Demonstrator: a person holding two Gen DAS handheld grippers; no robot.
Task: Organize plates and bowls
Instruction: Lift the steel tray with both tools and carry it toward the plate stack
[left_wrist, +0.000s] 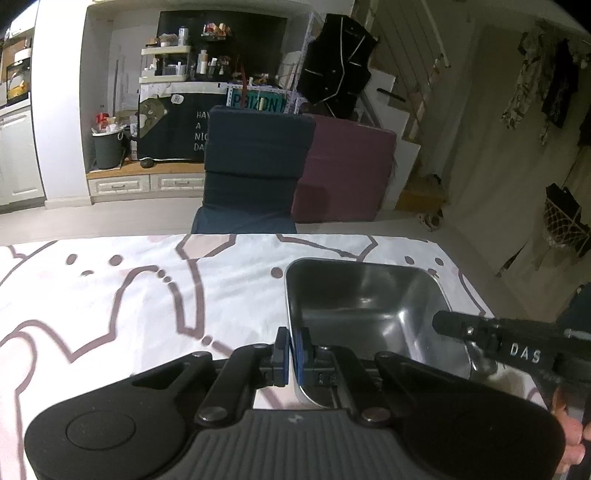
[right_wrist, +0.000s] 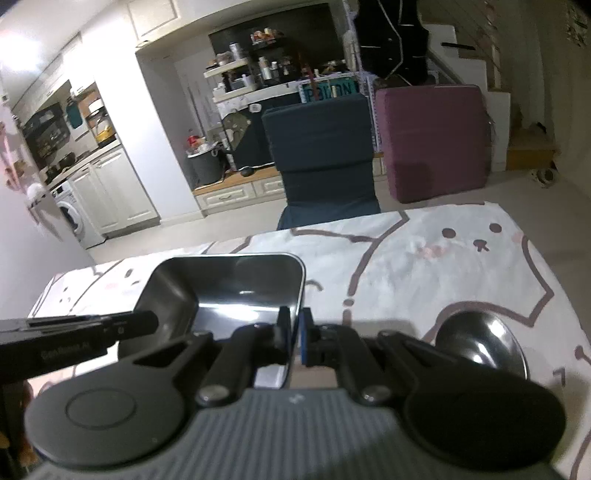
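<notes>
Both claws are clamped on one rectangular steel tray (left_wrist: 369, 314), one per side. Left gripper (left_wrist: 291, 349) has its blue pads pinched tight on the tray's left rim, near corner; right gripper (right_wrist: 295, 332) is pinched same way on the right rim. No gap beyond the rim's thickness on either.

Tray sits in front of both cams, over the near-middle of the table w/ the cartoon-print cloth (left_wrist: 129, 295); looks lifted clear, but can't confirm daylight under it.

Risks, as I judge them:
- Thin polished rim, small pads, so the metal could slide out if either hand tilts or speeds up.
- Two hands on one rigid tray: if they drift apart or twist out of sync, a rim pops free and the tray swings from the other claw.
- A round steel bowl (right_wrist: 480, 343) lies on the cloth near-right of the right gripper; a low carry to that side could clip it.
- Cloth is loose-looking, so a dragged corner might bunch it.

Contents: tray is empty, bare shiny bottom. Bowl also looks empty, part hidden by the gripper body.
</notes>
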